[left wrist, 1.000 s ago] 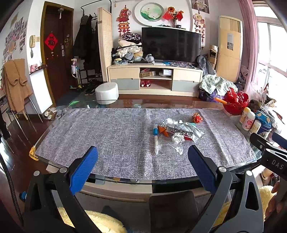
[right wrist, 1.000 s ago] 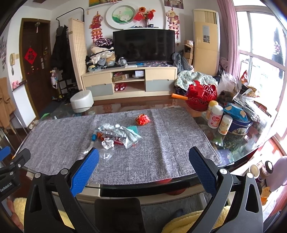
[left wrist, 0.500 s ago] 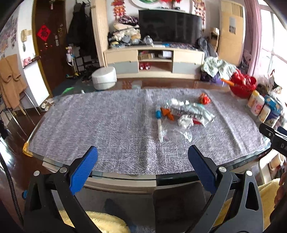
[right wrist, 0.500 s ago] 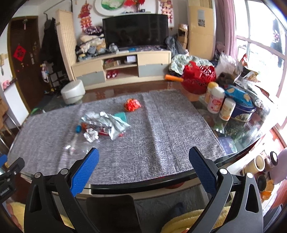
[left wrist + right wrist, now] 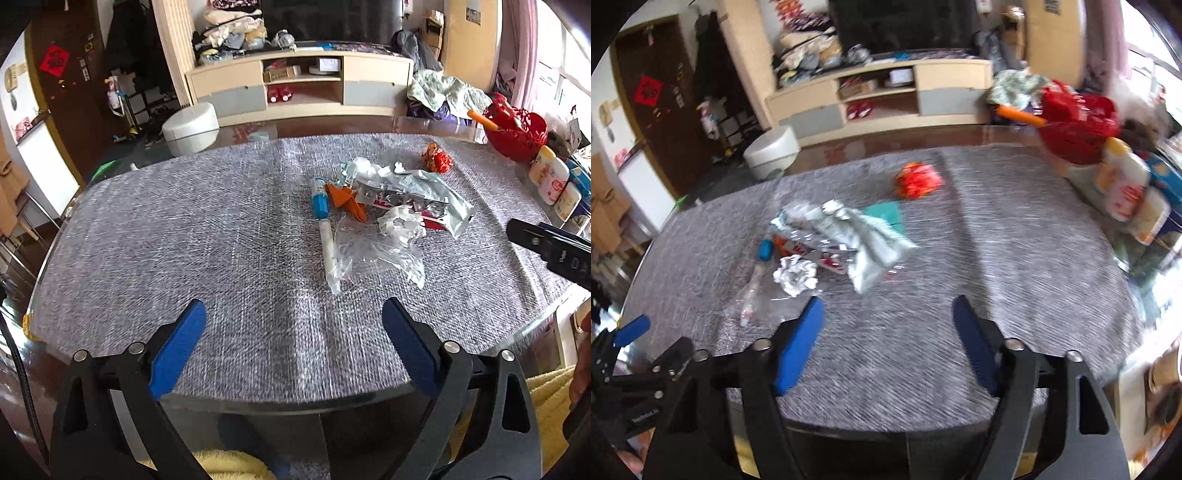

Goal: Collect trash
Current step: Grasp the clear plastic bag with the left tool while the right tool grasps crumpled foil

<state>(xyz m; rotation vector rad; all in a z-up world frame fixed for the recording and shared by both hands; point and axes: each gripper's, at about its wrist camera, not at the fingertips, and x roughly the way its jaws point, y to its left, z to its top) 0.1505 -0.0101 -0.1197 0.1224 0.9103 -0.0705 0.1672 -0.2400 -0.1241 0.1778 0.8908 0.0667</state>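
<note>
A pile of trash lies on the grey cloth (image 5: 184, 240): a silver foil wrapper (image 5: 417, 192), a crumpled white paper ball (image 5: 400, 221), clear plastic film (image 5: 373, 251), an orange scrap (image 5: 345, 199), a blue-capped tube (image 5: 325, 229) and a red-orange crumpled wrapper (image 5: 436, 158). My left gripper (image 5: 293, 345) is open and empty over the near table edge, short of the pile. My right gripper (image 5: 888, 334) is open and empty, just in front of the paper ball (image 5: 796, 275) and foil wrapper (image 5: 864, 240). The red wrapper (image 5: 918, 181) lies farther back.
A red basket (image 5: 515, 133) and several white bottles (image 5: 550, 177) stand at the table's right side. A teal card (image 5: 884, 214) lies by the foil. A white round stool (image 5: 190, 127) and a TV cabinet (image 5: 303, 85) are beyond the table.
Both grippers have moved forward and tilted down over the table, closer to the trash pile. The right gripper's jaws stand a little narrower. The right view is blurred by motion.
</note>
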